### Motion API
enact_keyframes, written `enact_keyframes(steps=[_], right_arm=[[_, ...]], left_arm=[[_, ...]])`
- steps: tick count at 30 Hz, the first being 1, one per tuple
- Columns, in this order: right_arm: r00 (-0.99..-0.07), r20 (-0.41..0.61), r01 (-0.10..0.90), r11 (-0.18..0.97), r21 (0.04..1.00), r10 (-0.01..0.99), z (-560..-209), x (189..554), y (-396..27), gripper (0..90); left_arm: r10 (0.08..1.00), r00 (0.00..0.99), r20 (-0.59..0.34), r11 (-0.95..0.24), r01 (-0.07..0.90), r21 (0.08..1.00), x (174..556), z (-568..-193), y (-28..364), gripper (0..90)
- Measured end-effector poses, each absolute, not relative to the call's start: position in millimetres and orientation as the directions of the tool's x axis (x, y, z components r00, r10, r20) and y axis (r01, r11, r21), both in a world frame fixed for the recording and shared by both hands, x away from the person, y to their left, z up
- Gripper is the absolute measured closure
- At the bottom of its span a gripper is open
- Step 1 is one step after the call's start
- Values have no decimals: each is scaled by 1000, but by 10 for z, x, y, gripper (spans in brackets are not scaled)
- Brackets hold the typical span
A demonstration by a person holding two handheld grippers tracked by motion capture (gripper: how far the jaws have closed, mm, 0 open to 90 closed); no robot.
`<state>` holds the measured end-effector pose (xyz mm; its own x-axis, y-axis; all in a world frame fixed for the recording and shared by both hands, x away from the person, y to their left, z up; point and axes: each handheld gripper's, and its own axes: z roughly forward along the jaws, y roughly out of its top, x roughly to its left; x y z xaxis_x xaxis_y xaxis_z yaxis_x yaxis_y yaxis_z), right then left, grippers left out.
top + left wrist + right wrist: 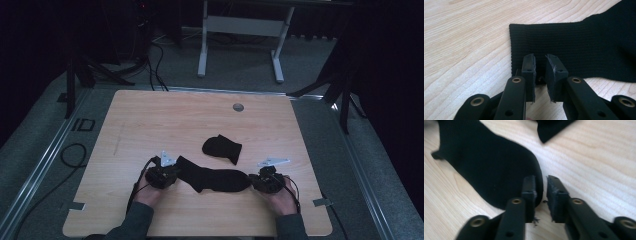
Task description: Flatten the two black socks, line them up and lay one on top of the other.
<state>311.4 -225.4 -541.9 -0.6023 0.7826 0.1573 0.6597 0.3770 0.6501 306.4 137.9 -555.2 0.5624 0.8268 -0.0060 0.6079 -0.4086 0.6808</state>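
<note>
A black sock (pixel 216 179) lies stretched flat on the near half of a pale wooden table (pixel 150 125), its ribbed cuff toward the person's left and its rounded toe toward the right. The left gripper (pixel 164 175) sits at the cuff end and the right gripper (pixel 265 181) at the toe end, one in each hand (pixel 150 192), with both forearms coming in from the near edge.

In the left gripper view the ribbed cuff (pixel 574 47) lies flat on the wood, its straight edge running just ahead of the two black jaws; the jaws stand a narrow way apart and nothing is pinched between the pads (pixel 528 67), though the cloth's near edge lies right at their tips. In the right gripper view the toe (pixel 499 172) curves round beside the left-hand jaw, whose pad overlaps the fabric's edge, while the other jaw stands over bare wood; here too a slim gap shows between the pads, with no cloth clamped.

A second black sock (pixel 222 148), folded into a short bundle, rests just beyond the stretched one, toward the middle of the table and clear of it. A small round grey fitting (pixel 238 107) is set into the far edge of the tabletop. Past the table stand the white legs of a desk frame (pixel 240 45) on grey carpet.
</note>
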Motion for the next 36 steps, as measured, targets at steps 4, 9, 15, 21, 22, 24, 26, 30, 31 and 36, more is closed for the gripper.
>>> enact_keyframes(steps=[4,9,15,21,22,24,26,30,31,36], right_arm=[[-600,150,641,360,677,786,-5380,3124,-2234,711],[-600,132,616,350,706,789,-5341,3184,-2092,722],[-608,114,598,360,716,786,-5275,3232,-1963,756],[-649,105,574,395,717,754,-5223,3395,-1666,779],[-656,104,570,400,718,747,-5226,3430,-1625,789],[-668,101,563,412,716,737,-5242,3503,-1550,816],[-668,81,560,429,709,739,-5265,3577,-1476,837],[-663,52,560,448,696,747,-5301,3723,-1339,884],[-660,48,562,449,694,750,-5306,3758,-1306,896],[-636,29,573,447,687,771,-5339,3898,-1129,900]], left_arm=[[828,560,-8,-406,609,682,3067,-5553,1371,771],[829,559,-12,-401,609,685,3064,-5557,1366,758],[830,557,-21,-391,609,690,3060,-5566,1374,755],[830,558,-24,-389,609,691,3056,-5567,1372,741],[831,556,-29,-385,610,693,3055,-5570,1375,740],[831,556,-31,-383,611,693,3054,-5571,1375,736],[830,557,-31,-384,610,693,3054,-5572,1374,733],[830,557,-32,-383,610,694,3054,-5572,1375,730],[830,557,-32,-383,610,694,3054,-5572,1375,728],[830,557,-35,-381,610,695,3057,-5573,1374,727]])
